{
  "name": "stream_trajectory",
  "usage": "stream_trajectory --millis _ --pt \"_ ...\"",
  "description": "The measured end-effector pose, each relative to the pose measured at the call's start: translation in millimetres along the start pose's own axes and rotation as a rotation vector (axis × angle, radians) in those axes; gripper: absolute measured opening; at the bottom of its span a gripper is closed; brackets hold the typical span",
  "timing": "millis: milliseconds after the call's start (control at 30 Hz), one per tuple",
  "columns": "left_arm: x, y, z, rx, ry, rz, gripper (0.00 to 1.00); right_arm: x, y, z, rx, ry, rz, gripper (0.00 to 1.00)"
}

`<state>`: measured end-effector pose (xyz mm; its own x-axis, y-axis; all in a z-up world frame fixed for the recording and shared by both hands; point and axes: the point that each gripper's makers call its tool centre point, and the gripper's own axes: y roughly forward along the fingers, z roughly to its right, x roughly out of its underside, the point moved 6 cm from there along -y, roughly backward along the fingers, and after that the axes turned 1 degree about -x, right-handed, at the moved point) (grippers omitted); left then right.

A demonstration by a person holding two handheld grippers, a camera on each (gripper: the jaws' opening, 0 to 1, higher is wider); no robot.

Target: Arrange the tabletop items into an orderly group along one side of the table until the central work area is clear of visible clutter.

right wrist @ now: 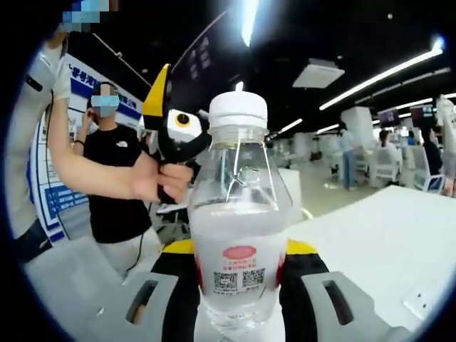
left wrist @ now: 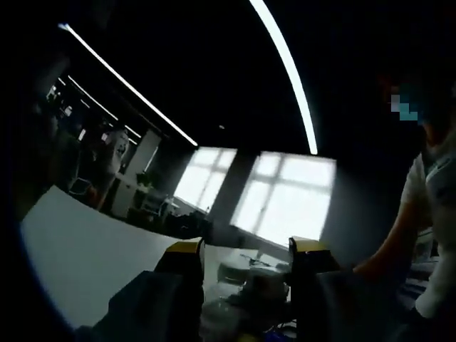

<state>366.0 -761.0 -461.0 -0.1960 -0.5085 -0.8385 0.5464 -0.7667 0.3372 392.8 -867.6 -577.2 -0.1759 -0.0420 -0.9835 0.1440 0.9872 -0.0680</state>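
The white table [right wrist: 399,242] carries one clear plastic bottle with a white cap [right wrist: 239,235], about half full of a cloudy white liquid and standing upright between the jaws of the right gripper [right wrist: 239,285], which pinch it at its lower part. One other gripper, the left gripper [left wrist: 246,274], has its jaws spread apart, with some dim, unclear items between them. A person's hand [right wrist: 167,182] grips the handle of a black and yellow device.

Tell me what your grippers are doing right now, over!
Right hand-held gripper shut on bottle, white cap on, upright. Left hand-held gripper open, holding nothing, dim clutter ahead. Person's hand with another gripper behind bottle.
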Motion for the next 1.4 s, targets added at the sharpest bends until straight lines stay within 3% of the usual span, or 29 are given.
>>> stream_trajectory --millis 200,500,633,800,1033,1400 --pt "17.3 -42.5 9.6 -0.059 -0.038 0.016 0.47 13.7 16.6 10.2 0.01 -0.018 0.002 0.4" --pt "20.7 -75.1 19.2 -0.105 -0.056 0.038 0.46 37.7 35.6 22.0 -0.003 -0.007 -0.001 0.4" --pt "23.4 -80.3 24.2 -0.117 -0.057 0.059 0.47 48.7 39.8 27.9 0.006 -0.009 -0.013 0.4" --pt "33.7 -84.3 28.2 -0.125 -0.068 0.041 0.47 62.2 42.8 35.4 0.013 -0.016 -0.037 0.4" --pt "43.2 -95.6 25.9 -0.181 -0.088 0.08 0.47 77.9 46.6 39.0 0.004 -0.073 -0.069 0.41" --pt "57.5 -103.7 16.6 -0.266 -0.069 0.029 0.46 91.7 46.4 41.9 0.016 -0.046 -0.054 0.41"
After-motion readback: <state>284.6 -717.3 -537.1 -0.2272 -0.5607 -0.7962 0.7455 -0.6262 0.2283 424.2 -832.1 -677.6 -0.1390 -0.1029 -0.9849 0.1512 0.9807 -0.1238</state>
